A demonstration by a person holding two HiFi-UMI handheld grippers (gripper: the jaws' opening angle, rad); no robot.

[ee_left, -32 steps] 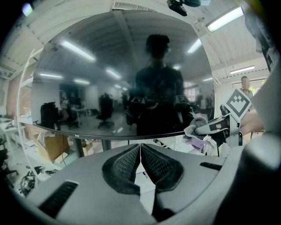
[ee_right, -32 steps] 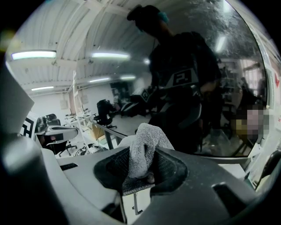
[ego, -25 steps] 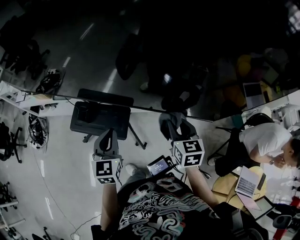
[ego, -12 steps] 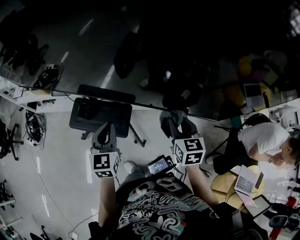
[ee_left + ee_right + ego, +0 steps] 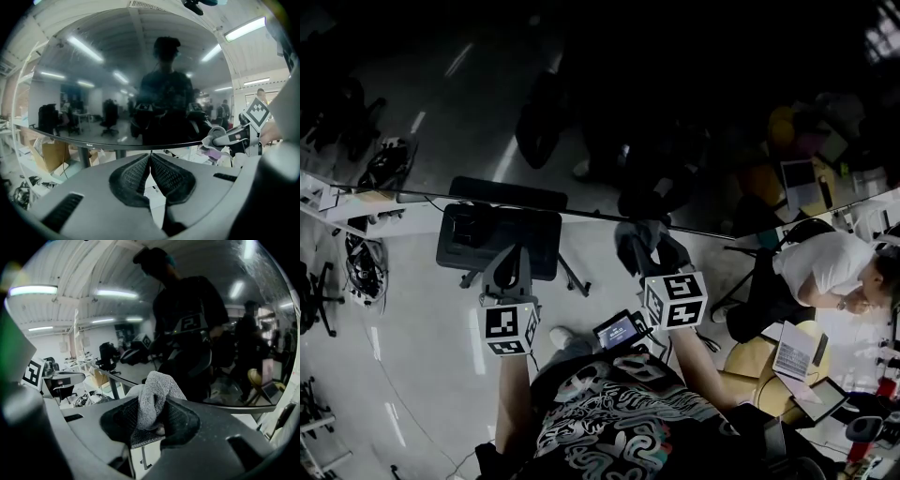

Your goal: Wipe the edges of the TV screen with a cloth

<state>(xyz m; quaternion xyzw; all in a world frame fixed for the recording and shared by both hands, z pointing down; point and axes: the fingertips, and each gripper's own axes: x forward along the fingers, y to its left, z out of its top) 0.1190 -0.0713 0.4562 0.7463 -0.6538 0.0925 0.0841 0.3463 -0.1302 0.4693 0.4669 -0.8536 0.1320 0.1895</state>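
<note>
Containers: one cardboard box (image 5: 44,154), brown, low at the left in the left gripper view, beneath the lower edge of the TV screen (image 5: 131,79). Contents not legible.

Counts:
- TV screen (image 5: 675,94): one. Dark, glossy, filling the upper part of the head view and mirroring the room and ceiling lights.
- Cloth (image 5: 152,397): one. Grey, nubby, bunched.
- Grippers: two. Marker cubes (image 5: 511,328): two, one on each.
- Black boxy unit (image 5: 499,234) on legs: one, under the screen's lower edge, left of centre.
- Person (image 5: 825,267) in a white top: one, far right, bent over a yellow table (image 5: 750,361) with one open laptop (image 5: 792,358).

Left gripper (image 5: 150,157): pads pressed together at the tips, nothing between them. Aimed at the screen's lower edge, tips just short of it. In the head view (image 5: 514,258), in front of the black boxy unit.

Right gripper (image 5: 152,404): pads pinching the cloth, a fold standing up beyond the tips and a flap hanging below. In the head view (image 5: 645,246), right of centre, cloth (image 5: 639,232) right at the screen's lower edge. Actual contact with the edge not certain.

Both grippers side by side, well apart.
</note>
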